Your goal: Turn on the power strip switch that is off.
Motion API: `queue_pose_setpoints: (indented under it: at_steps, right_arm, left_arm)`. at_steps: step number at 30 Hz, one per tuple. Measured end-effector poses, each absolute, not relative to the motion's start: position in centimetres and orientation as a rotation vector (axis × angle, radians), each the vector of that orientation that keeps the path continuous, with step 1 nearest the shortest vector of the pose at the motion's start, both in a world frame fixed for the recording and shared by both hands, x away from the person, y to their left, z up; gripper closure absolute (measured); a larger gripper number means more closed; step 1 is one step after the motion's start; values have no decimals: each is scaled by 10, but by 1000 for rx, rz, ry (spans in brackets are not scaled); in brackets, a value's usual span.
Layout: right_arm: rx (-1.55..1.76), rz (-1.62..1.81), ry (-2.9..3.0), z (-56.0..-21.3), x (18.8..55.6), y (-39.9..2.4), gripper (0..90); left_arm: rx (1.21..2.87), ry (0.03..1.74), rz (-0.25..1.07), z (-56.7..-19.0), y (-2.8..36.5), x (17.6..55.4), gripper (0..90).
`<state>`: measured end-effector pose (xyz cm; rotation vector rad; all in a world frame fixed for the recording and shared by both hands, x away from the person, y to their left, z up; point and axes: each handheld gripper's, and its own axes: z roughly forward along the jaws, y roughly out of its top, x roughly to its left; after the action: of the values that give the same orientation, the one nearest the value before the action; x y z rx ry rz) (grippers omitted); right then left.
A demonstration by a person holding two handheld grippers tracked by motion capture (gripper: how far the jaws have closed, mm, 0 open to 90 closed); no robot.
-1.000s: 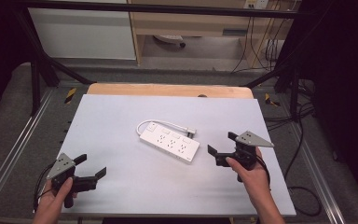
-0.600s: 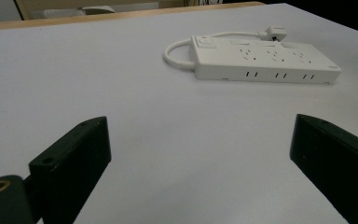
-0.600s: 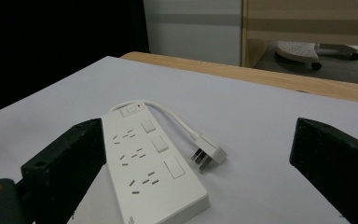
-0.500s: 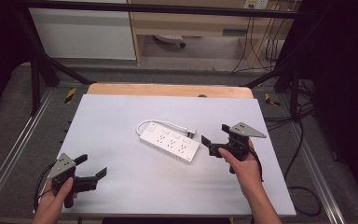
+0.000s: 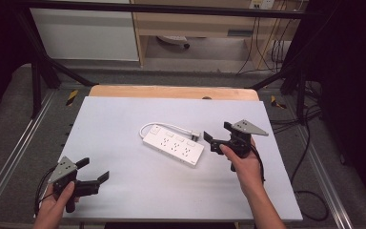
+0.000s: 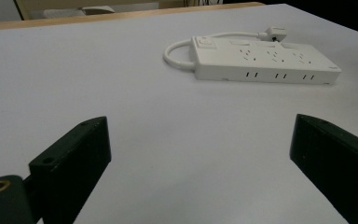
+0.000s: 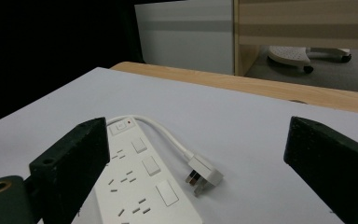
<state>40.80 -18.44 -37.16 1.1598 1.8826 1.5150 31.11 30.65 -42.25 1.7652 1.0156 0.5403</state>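
The power strip (image 5: 173, 146) lies mid-table, its cord looped round so the plug (image 5: 196, 137) rests beside its far edge. Your right gripper (image 5: 214, 136) hovers just beside the plug, jaws wide apart, likely reaching for it. Your left gripper (image 5: 94, 173) waits near the table's (image 5: 124, 114) front corner, jaws apart too. Next: lower onto the plug and close.

Wide-apart black jaws frame a white power strip (image 7: 140, 186) — its plug (image 7: 204, 175) lies just beside it.
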Motion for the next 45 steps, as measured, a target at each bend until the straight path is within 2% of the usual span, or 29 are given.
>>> queue_pose_setpoints:
  at_steps: [9,19,23,45]
  right_arm:
    - [1151,1486,1906,-371,413,-178,24]
    - [1140,1475,1927,-374,420,-170,68]
    - [1139,1471,1928,-375,422,-167,108]
    - [1099,1449,1936,-384,432,-152,485]
  left_arm:
    - [1770,1011,537,-423,306,312,54]
    - [1769,1018,542,-423,307,312,54]
    - [1768,1017,542,-423,307,311,54]
    - [1771,1019,546,-423,308,312,54]
